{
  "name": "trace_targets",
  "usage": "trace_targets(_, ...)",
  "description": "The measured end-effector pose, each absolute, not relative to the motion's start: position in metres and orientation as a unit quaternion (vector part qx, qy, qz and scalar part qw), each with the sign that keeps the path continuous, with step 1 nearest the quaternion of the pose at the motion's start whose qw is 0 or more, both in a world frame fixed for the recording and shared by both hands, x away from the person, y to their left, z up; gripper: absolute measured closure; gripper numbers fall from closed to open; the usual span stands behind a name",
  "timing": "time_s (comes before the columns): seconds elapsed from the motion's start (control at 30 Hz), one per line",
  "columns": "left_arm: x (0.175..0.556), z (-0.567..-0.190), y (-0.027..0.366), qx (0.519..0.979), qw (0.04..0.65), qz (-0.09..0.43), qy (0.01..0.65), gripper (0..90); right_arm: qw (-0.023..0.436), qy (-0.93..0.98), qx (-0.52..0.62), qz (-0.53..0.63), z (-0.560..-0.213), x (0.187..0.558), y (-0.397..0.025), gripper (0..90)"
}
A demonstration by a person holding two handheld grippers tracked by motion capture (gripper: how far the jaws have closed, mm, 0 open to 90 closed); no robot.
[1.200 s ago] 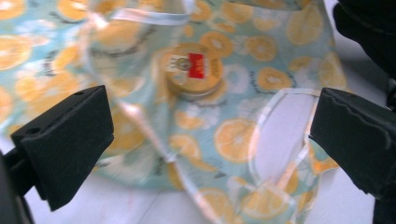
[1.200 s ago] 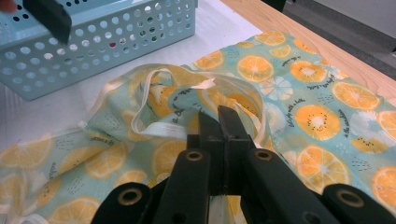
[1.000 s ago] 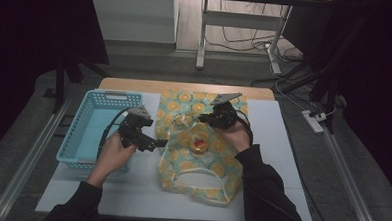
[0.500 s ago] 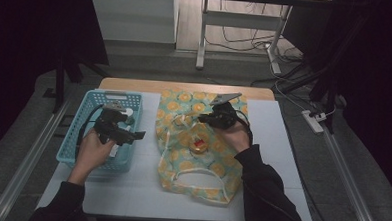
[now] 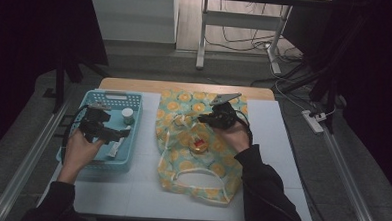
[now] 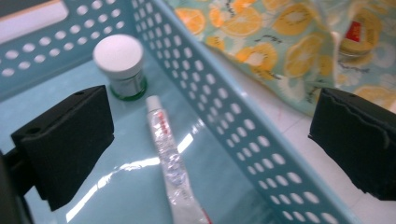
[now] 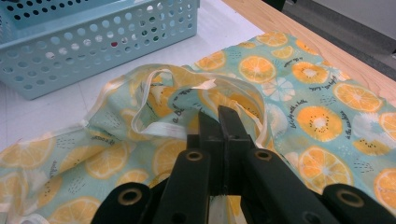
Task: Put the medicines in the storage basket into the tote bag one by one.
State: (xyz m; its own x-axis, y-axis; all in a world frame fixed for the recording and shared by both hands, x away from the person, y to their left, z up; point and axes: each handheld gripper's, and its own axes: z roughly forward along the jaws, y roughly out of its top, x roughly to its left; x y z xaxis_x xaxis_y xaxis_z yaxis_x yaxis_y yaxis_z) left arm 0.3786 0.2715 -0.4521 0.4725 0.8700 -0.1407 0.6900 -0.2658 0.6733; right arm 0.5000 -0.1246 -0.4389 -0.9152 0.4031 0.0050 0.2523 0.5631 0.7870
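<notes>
1. Dim room, cables and a table leg on the floor behind; a wooden table (image 5: 135, 84) carries a white mat (image 5: 277, 154) as the work surface.
2. A blue perforated basket (image 5: 132, 138) sits on the left of the mat; a fruit-print fabric bag (image 5: 184, 110) lies flat beside it, mid-mat.
3. The left gripper (image 5: 114, 133) hangs over the basket, jaws spread wide and holding nothing; in its own view one jaw is inside the basket and the other is out past the wall.
4. Between those jaws, a small tube (image 6: 166, 154) lies flat on the basket floor, and a white-lidded jar (image 6: 120, 63) stands upright just beyond the tube's far end.
5. The right gripper (image 7: 219, 122) has its jaws pressed together, pinching a fold of the bag near its mouth and lifting the fabric.
6. A small round tin (image 5: 199, 144) shows at the bag opening, yellow with a red label.
7. Handling guess: the tube is light, soft and glossy, likely to slip or squash, so grip it across the middle or near the cap. The bag is limp, so the edge hem is the best hold.
8. Unclear: the tube's near end is cut off, its print is blurred, and I can't tell if the tin is inside the bag or resting on the cloth.
</notes>
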Motion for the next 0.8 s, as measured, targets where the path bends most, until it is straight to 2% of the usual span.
trace_targets(0.3, 0.392, -0.473, 0.277, 0.793, 0.304, 0.124, 0.513, 0.0, 0.087, 0.881, 0.186, 0.427, -0.44, 0.5, -0.124, 90.0)
trace_targets(0.67, 0.411, -0.492, 0.273, 0.802, 0.273, 0.086, 0.524, 0.0, 0.088, 0.88, 0.185, 0.428, -0.439, 0.5, -0.125, 90.0)
trace_targets(0.8, 0.416, -0.499, 0.27, 0.812, 0.243, 0.075, 0.525, 0.0, 0.089, 0.88, 0.184, 0.429, -0.439, 0.499, -0.124, 90.0)
